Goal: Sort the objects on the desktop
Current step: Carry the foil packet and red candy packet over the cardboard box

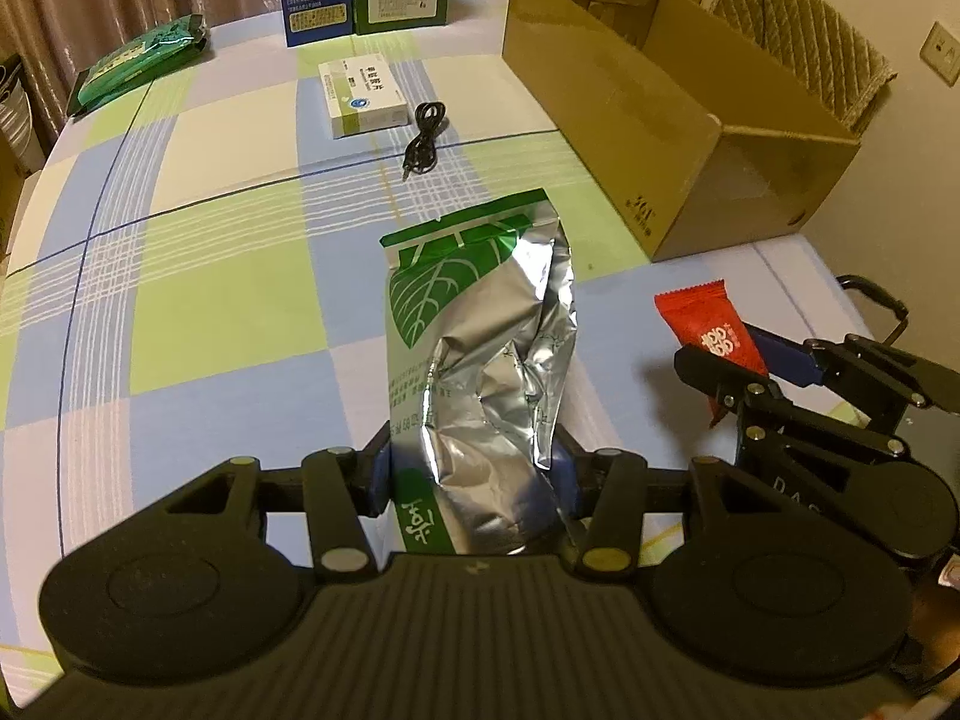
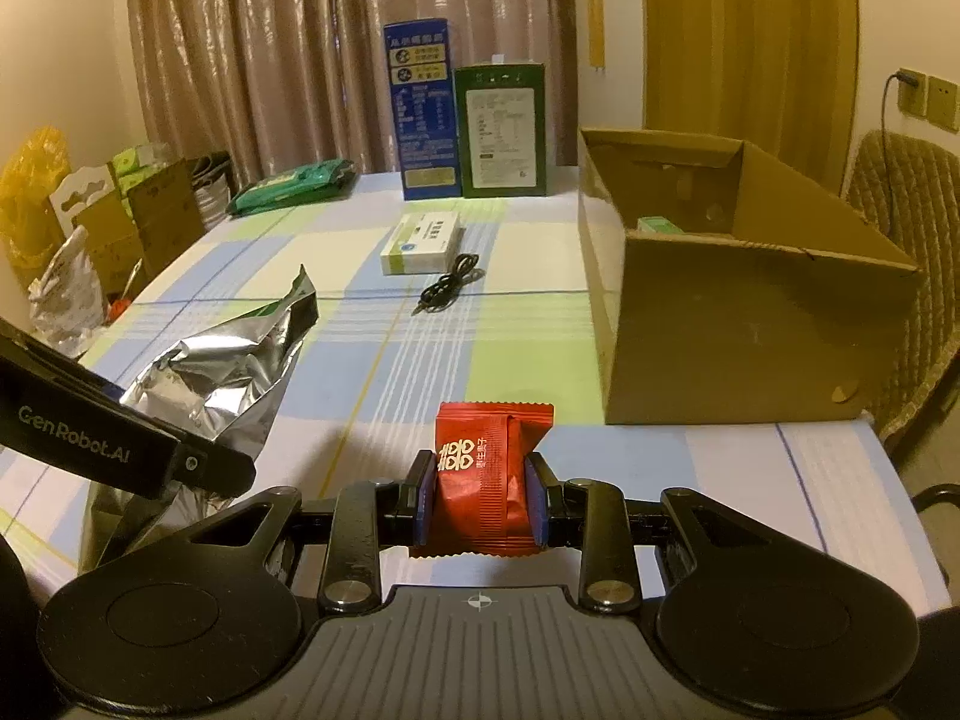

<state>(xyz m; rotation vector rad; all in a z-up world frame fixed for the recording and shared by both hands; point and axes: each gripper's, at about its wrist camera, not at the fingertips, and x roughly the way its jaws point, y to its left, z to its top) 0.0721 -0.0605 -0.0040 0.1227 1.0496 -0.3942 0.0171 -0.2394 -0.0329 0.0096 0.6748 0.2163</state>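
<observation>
Left gripper (image 1: 474,480): I am pinching one silver-and-green foil bag (image 1: 480,354) between my pads, holding it upright, near the open cardboard box (image 1: 672,138).
Right gripper (image 2: 480,504): I am clamping one red snack packet (image 2: 486,474) between the blue pads, near the box's front wall.
Cardboard box: one is standing open on the table, with one small green item (image 2: 660,223) lying inside, too small to tell apart.
White flat box (image 1: 363,97): one is lying beside the cardboard box, toward the far end.
Black cable (image 1: 423,141): one coiled cable is lying just beside the white flat box, between it and the cardboard box.
Tall cartons: two are standing upright beyond the cardboard box's far corner, one blue (image 2: 420,111), one green (image 2: 501,131), touching side by side.
Green pack (image 2: 294,186): one is lying flat, well apart from the cardboard box.
Surface: a checked tablecloth (image 1: 210,276) in blue, green and white is covering the table.
Room: brown curtains (image 2: 270,60) are hanging behind the cardboard box; one quilted chair (image 2: 906,192) is standing beside it.
</observation>
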